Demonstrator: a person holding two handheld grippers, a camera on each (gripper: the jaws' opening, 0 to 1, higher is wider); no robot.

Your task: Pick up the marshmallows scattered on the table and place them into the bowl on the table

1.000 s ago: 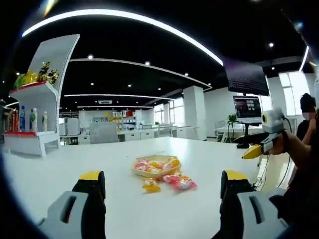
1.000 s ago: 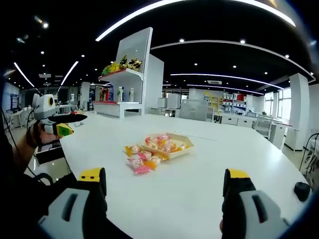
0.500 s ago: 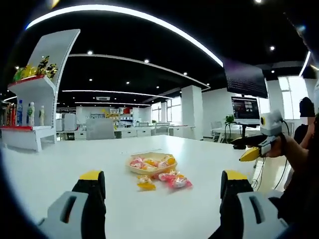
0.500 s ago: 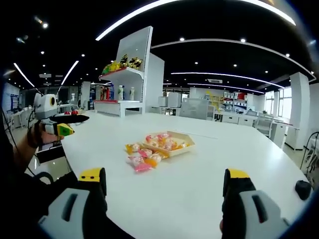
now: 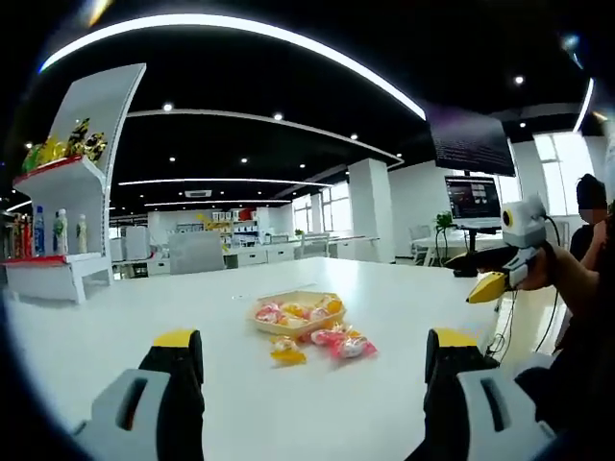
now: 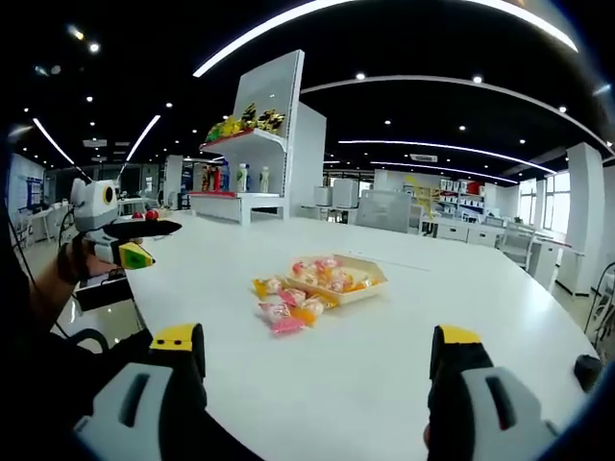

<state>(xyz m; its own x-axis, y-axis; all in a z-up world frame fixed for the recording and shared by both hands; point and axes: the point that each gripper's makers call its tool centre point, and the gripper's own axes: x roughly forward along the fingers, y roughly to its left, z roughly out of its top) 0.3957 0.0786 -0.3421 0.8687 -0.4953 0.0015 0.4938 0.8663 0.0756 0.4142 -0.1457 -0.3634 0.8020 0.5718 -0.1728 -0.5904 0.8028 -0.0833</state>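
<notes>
A shallow tan bowl (image 5: 300, 303) (image 6: 370, 284) sits mid-table with several wrapped marshmallows inside. Loose marshmallows lie beside it: a yellow one (image 5: 286, 353) and pink ones (image 5: 344, 346) in the left gripper view, a small pile (image 6: 283, 314) in the right gripper view. My left gripper (image 5: 312, 351) is open, well short of the sweets, above the table's near edge. My right gripper (image 6: 317, 351) is open too, held back from the pile. Each gripper shows in the other's view: the right one (image 5: 500, 280) in a hand at the right, the left one (image 6: 130, 248) in a hand at the left.
The white table (image 5: 404, 307) (image 6: 461, 307) is broad and bare around the sweets. A white display shelf (image 5: 67, 202) (image 6: 255, 158) with bottles and snacks stands at its far end. A black object (image 6: 586, 370) lies near the right edge. A monitor (image 5: 476, 200) and a person (image 5: 591, 216) are beyond.
Both views drifted slightly; the sweets sit a bit lower and to the right in each view. Nothing on the table was touched, and both grippers stay open.
</notes>
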